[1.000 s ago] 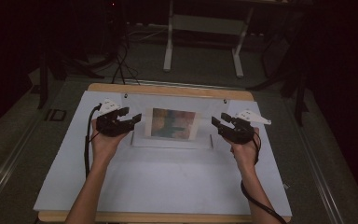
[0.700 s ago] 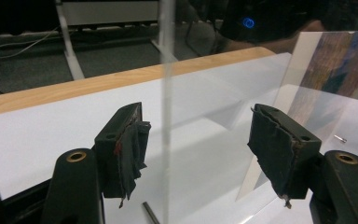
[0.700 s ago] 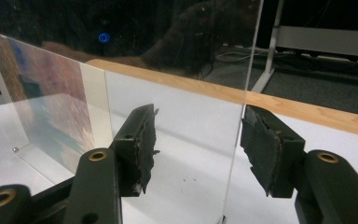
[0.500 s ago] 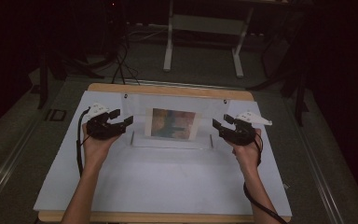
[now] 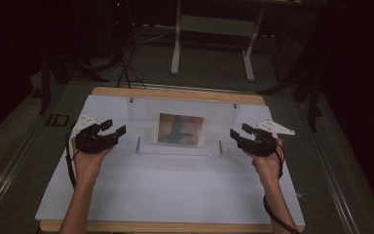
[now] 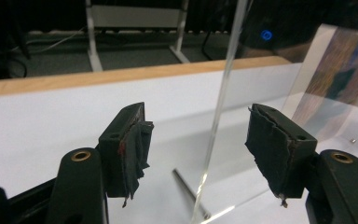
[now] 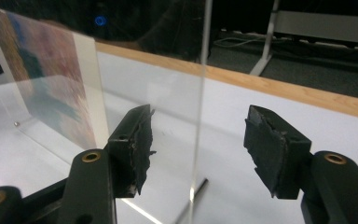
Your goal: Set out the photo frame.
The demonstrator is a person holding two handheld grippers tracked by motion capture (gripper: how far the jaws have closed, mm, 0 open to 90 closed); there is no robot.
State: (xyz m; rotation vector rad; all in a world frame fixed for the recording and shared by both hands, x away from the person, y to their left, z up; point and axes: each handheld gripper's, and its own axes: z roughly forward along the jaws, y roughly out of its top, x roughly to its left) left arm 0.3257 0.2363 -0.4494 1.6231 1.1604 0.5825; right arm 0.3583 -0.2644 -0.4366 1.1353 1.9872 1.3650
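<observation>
Since a second ago, your left gripper (image 5: 113,129) has drawn leftward, away from the clear acrylic picture stand (image 5: 182,127), and your right gripper (image 5: 238,134) has just spread its fingers; both now gape, gripping nothing. That stand sits upright mid-bench (image 5: 175,190), each side edge between fingers (image 6: 130,140) without touching. Any sideways brush from you could tip or slide it.

Left gripper (image 6: 196,144) jaws spread wide (nothing pinched) astride the clear panel's edge (image 6: 219,107)
</observation>
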